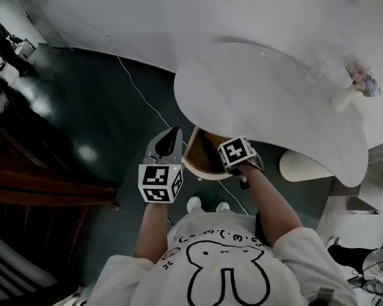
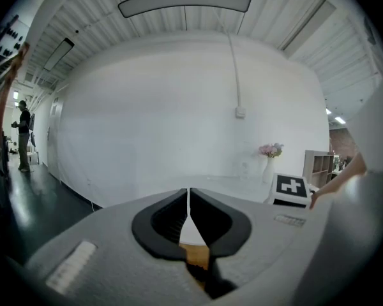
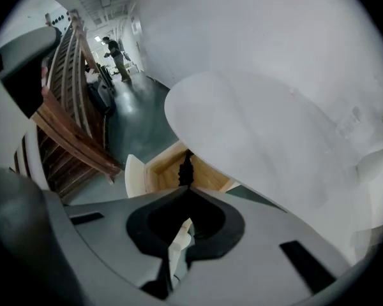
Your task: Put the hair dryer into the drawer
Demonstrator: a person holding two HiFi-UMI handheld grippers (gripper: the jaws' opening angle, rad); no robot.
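Observation:
A wooden drawer [image 1: 203, 146] stands pulled out from under the round white table [image 1: 262, 101]. In the right gripper view the drawer [image 3: 159, 171] shows its light wood inside, and a dark narrow shape [image 3: 186, 166] lies in it; I cannot tell for sure that it is the hair dryer. My right gripper [image 3: 187, 187] points steeply down over the drawer, shut with nothing between its pads. In the head view only its marker cube [image 1: 236, 152] shows. My left gripper [image 1: 174, 134] is held beside the drawer's left side, pointing nearly level, shut and empty [image 2: 189, 195].
A white vase with pink flowers [image 1: 352, 88] stands at the table's far right. A white ribbed object [image 1: 303, 166] sits on the floor under the table's edge. A dark wooden staircase [image 1: 32, 190] is on the left. A thin cable [image 1: 140, 95] runs across the dark floor.

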